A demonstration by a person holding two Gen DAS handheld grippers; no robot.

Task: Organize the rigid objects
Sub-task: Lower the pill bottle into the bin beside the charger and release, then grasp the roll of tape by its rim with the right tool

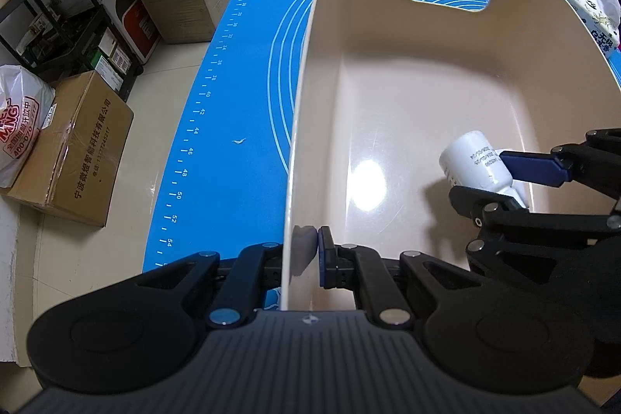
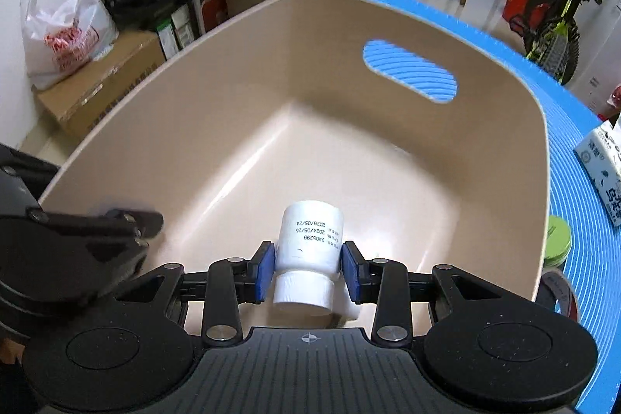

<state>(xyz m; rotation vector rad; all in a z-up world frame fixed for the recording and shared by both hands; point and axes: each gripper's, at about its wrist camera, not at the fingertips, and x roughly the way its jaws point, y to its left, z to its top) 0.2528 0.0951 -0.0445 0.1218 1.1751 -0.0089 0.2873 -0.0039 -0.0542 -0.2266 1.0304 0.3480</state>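
Left gripper (image 1: 300, 251) straddles the beige bin's wall (image 1: 306, 64), so its outer finger shows only as a dim shape through the plastic. In the right wrist view that same gripper (image 2: 149, 220) is smeared with blur at the tip, and whether it touches the wall can't be told there. Ahead of the right gripper (image 2: 306, 270), the white bottle (image 2: 310, 239) has its sides covered by the blue pads (image 2: 266, 270), its label out of sight. To the right, the green lid (image 2: 557, 239) sits half behind the bin's rim. The tissue pack (image 2: 603, 173) runs off the edge, its print too small to read.
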